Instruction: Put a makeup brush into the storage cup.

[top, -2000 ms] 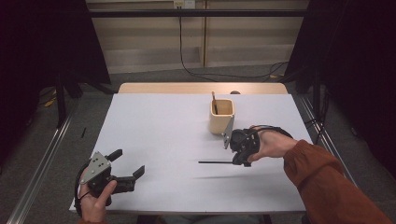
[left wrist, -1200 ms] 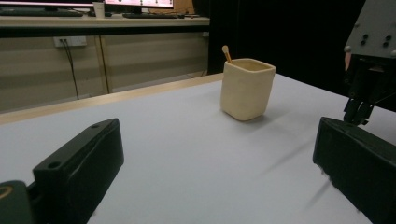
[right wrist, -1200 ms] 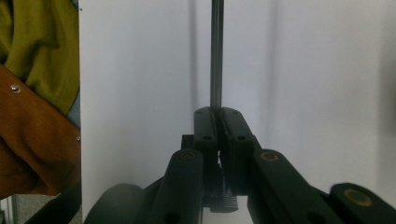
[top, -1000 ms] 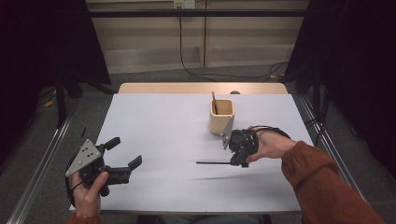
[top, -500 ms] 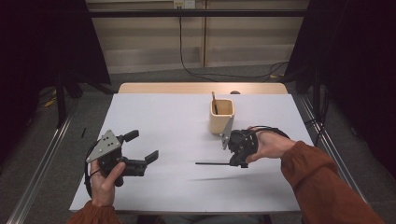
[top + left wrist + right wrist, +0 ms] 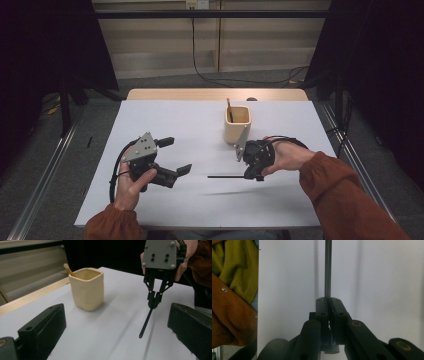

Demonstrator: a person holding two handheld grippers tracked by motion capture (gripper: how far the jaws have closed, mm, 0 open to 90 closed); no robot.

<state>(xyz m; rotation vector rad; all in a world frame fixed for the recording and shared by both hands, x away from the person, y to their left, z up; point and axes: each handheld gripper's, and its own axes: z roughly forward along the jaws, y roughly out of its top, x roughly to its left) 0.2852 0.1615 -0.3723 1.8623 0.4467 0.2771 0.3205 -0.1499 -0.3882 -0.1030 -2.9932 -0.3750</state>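
The right gripper (image 6: 248,172) had its fingers clamped on one end of a thin, stiff black stick (image 6: 226,176), held level just above the white bench (image 6: 280,210) near the cream square cup (image 6: 237,124). Light and slim, it looked prone to pivoting, so a mid-shaft hold would have suited the left gripper (image 6: 175,156), whose fingers stood apart.

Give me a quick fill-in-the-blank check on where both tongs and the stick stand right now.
1. The right tongs are shut on a thin black ____.
2. The cream square ceramic cup stands on the white table and holds a ____ stick.
3. The left tongs stand ____, with nothing between them.
4. The held thing's free end points toward the ____ tongs.

Missing words: stick; wooden; open; left
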